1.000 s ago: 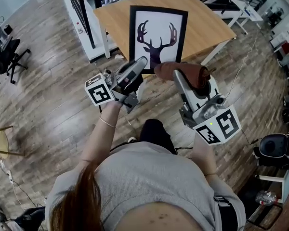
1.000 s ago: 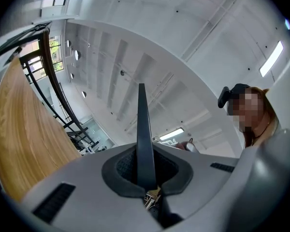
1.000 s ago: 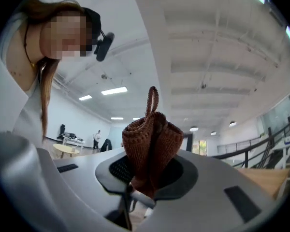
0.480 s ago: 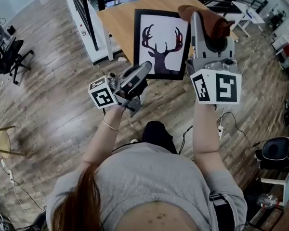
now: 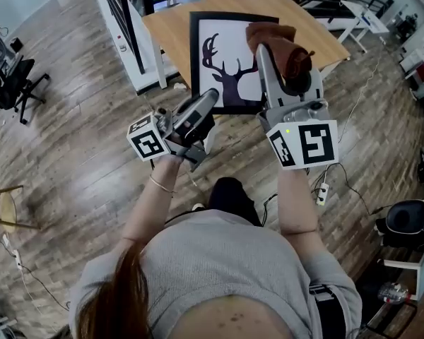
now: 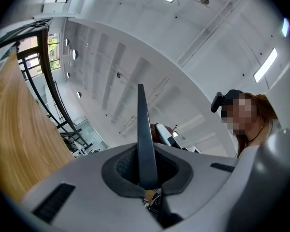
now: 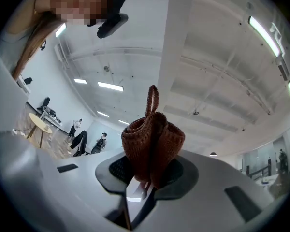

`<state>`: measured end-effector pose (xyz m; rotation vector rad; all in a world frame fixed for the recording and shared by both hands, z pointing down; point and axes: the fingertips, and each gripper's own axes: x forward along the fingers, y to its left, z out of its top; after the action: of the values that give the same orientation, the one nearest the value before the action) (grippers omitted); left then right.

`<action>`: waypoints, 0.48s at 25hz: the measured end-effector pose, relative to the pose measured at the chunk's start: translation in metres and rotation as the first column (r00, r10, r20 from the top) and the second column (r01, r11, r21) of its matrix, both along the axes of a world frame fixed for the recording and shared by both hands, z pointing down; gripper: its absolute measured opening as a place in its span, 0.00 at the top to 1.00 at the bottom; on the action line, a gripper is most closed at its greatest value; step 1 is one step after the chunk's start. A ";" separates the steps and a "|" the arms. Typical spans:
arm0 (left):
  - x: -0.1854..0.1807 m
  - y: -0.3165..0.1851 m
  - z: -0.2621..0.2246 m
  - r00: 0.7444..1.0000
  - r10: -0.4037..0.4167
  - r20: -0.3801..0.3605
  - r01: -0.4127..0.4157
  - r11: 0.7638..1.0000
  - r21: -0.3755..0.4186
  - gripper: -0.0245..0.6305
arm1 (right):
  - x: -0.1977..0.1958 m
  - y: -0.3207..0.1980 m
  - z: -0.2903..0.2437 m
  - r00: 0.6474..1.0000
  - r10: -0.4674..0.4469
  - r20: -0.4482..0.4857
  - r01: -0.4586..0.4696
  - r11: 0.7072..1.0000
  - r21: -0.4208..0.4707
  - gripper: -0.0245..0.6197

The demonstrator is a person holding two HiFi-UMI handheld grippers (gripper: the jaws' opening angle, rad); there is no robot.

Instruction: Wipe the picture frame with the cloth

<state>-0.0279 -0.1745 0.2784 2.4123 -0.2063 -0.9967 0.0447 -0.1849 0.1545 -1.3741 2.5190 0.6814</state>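
Seen from a camera on the person's head, looking steeply down: a person in a grey top (image 5: 219, 274) holds a gripper in each hand above a wooden plank floor (image 5: 71, 126).

The left gripper (image 5: 210, 97) reaches forward to the lower edge of the picture frame (image 5: 222, 55), near its left corner. In the left gripper view its jaws are pressed together on a thin dark edge, which is the frame seen side-on. The frame is black with a white mat and a dark silhouette of a deer's head with antlers. It is held up in front of the person, and from above it overlaps a light wooden tabletop (image 5: 169, 30) that lies beyond it.

The right gripper (image 5: 274, 51) points forward at the frame's upper right part. Its jaws pinch a bunched brown knitted cloth (image 5: 286, 44); the right gripper view shows the cloth folded thickly between them, with a small loop standing up from the top. From above the cloth covers the frame's upper right corner, though contact with the glass cannot be confirmed.

Each gripper carries a cube with black-and-white square markers, the left cube (image 5: 147, 138) beside the left hand and the right cube (image 5: 304, 145) above the right wrist.

A black office chair (image 5: 10, 76) stands on the floor far to the left.
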 end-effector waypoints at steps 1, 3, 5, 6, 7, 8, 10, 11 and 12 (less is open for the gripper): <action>0.000 -0.001 0.000 1.000 0.002 -0.003 -0.002 1.000 -0.001 0.93 | 0.000 0.000 0.002 1.000 -0.006 0.009 0.007 1.000 -0.011 0.81; 0.000 -0.002 0.001 1.000 0.005 -0.007 -0.005 1.000 -0.002 0.93 | 0.001 0.002 0.008 1.000 -0.012 0.021 0.013 1.000 -0.027 0.81; 0.000 -0.003 0.002 1.000 0.008 -0.007 -0.008 1.000 0.001 0.93 | 0.001 0.005 0.014 1.000 -0.002 0.015 0.002 1.000 -0.030 0.81; 0.000 -0.003 0.003 1.000 0.009 -0.007 -0.009 1.000 0.004 0.93 | 0.001 0.007 0.016 1.000 0.004 0.011 -0.003 1.000 -0.031 0.81; 0.000 -0.003 0.003 1.000 0.010 -0.007 -0.010 1.000 0.005 0.93 | 0.001 0.009 0.019 1.000 0.006 0.008 -0.006 0.999 -0.033 0.81; 0.000 -0.003 0.002 1.000 0.009 -0.008 -0.009 1.000 0.005 0.93 | 0.000 0.010 0.021 1.000 0.005 0.009 -0.005 0.999 -0.039 0.81; -0.001 -0.003 0.002 1.000 0.008 -0.009 -0.008 1.000 0.003 0.93 | 0.000 0.012 0.025 1.000 -0.002 0.016 0.003 0.998 -0.057 0.81; 0.000 -0.002 0.002 1.000 0.008 -0.009 -0.008 1.000 0.002 0.93 | 0.001 0.013 0.026 1.000 -0.005 0.020 0.006 0.998 -0.067 0.81; 0.000 -0.002 0.002 1.000 0.008 -0.009 -0.007 1.000 0.001 0.93 | 0.002 0.015 0.028 1.000 -0.007 0.023 0.009 0.997 -0.074 0.81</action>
<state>-0.0282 -0.1762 0.2800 2.4075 -0.1933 -1.0046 0.0463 -0.1698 0.1828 -1.3870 2.5545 0.5722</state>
